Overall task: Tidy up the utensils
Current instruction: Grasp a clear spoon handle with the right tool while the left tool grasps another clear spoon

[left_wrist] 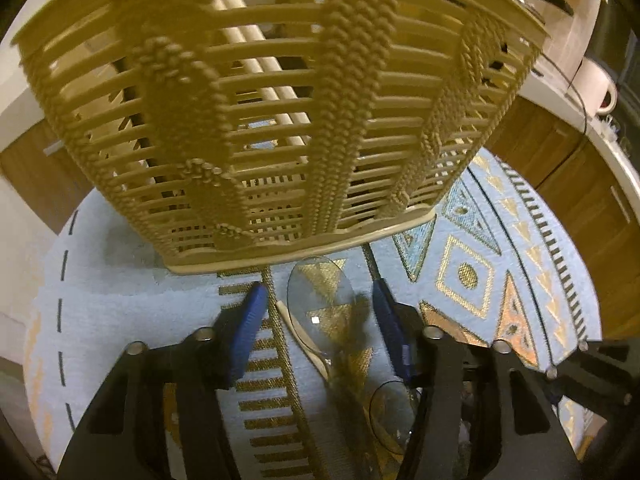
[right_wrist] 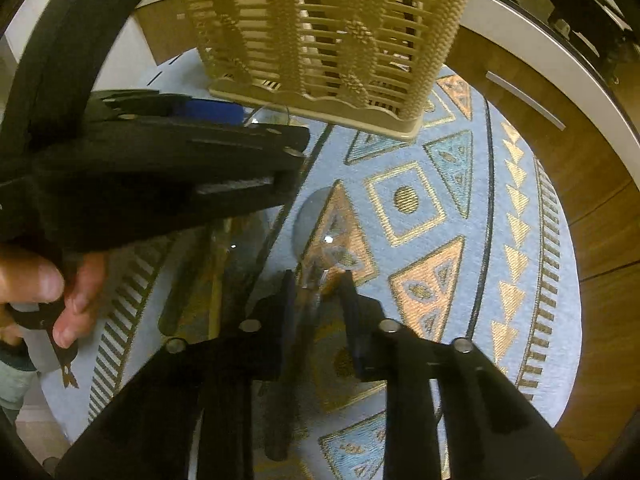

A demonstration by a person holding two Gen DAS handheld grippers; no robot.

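A tan slatted basket (left_wrist: 280, 120) stands on a round patterned table (left_wrist: 472, 280), with pale utensil handles (left_wrist: 256, 60) leaning inside it. In the left wrist view my left gripper (left_wrist: 318, 302) is open just in front of the basket's base, and a clear plastic spoon (left_wrist: 320, 304) lies on the cloth between its blue pads. A second clear spoon (left_wrist: 390, 416) lies further back. In the right wrist view my right gripper (right_wrist: 318, 280) is closed on the handle of a clear plastic spoon (right_wrist: 324, 228), bowl pointing toward the basket (right_wrist: 328, 32). The left gripper (right_wrist: 208, 114) crosses above.
Wooden cabinets (left_wrist: 592, 200) and a white counter edge (left_wrist: 616, 152) curve round the table's right side, with a white cup (left_wrist: 598, 86) on the counter. The person's hand (right_wrist: 44, 284) shows at the left. Dark utensils (right_wrist: 248, 280) lie on the cloth near the right gripper.
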